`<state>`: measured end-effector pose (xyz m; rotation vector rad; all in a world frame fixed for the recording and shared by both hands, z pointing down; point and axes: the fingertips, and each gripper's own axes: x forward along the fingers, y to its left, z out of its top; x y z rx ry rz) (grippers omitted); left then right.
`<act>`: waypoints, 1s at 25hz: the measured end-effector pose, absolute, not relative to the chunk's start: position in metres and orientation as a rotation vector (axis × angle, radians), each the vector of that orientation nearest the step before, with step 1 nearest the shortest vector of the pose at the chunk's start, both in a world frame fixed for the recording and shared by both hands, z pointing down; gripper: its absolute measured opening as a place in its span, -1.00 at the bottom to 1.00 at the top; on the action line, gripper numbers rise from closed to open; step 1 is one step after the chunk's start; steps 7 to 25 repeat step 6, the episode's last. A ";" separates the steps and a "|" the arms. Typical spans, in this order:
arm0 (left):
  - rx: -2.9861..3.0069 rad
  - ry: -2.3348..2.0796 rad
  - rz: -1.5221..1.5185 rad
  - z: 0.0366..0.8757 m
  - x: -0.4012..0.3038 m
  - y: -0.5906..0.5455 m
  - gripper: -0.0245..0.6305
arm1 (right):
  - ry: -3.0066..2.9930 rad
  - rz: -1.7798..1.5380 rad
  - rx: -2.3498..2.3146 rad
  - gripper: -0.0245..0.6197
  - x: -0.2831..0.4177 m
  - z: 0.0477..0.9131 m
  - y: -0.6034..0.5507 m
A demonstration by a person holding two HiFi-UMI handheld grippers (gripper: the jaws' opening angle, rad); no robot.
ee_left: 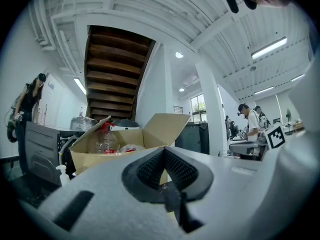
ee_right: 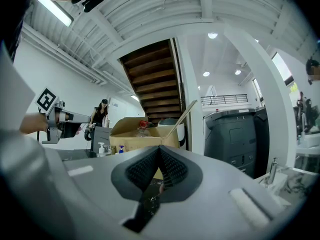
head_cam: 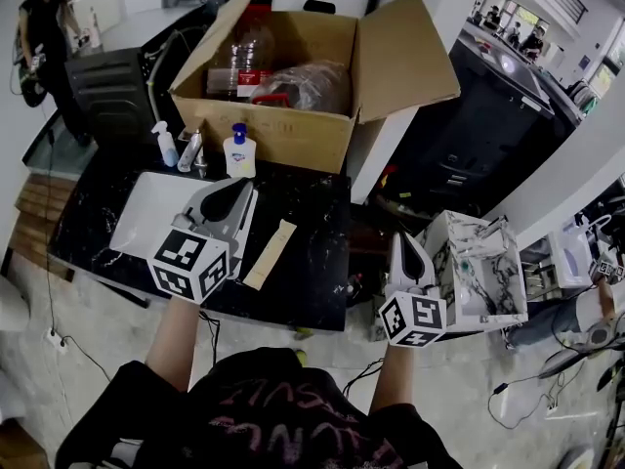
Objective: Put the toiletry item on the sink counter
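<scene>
Three toiletry bottles stand on the black marble sink counter (head_cam: pixel 312 213) in front of a cardboard box: a white soap bottle with a blue cap (head_cam: pixel 239 151), a small pump bottle (head_cam: pixel 166 145) and a slim grey one (head_cam: pixel 190 151). A flat beige strip (head_cam: pixel 270 254) lies on the counter. My left gripper (head_cam: pixel 232 195) hovers over the edge of the white sink basin (head_cam: pixel 142 213), shut and empty (ee_left: pixel 163 154). My right gripper (head_cam: pixel 403 242) hangs off the counter's right end, also shut with nothing in it (ee_right: pixel 159 151).
The open cardboard box (head_cam: pixel 283 96) holds a large plastic bottle (head_cam: pixel 244 62) and a bagged item. A marble-patterned box (head_cam: pixel 479 267) sits low at the right. A black cabinet (head_cam: pixel 479 115) stands behind it, and a person (head_cam: pixel 44 27) stands far left.
</scene>
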<state>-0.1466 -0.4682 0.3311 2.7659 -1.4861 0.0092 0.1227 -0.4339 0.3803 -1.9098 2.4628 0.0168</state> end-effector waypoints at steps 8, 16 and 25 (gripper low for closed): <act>2.735 -1.486 0.007 0.336 -0.154 -0.461 -0.93 | 2.474 0.006 -1.919 -0.89 0.123 0.383 -0.424; 2.735 -1.486 0.007 0.336 -0.154 -0.461 -0.93 | 2.474 0.006 -1.919 -0.89 0.123 0.383 -0.424; 2.735 -1.486 0.007 0.336 -0.154 -0.461 -0.93 | 2.474 0.006 -1.919 -0.89 0.123 0.383 -0.424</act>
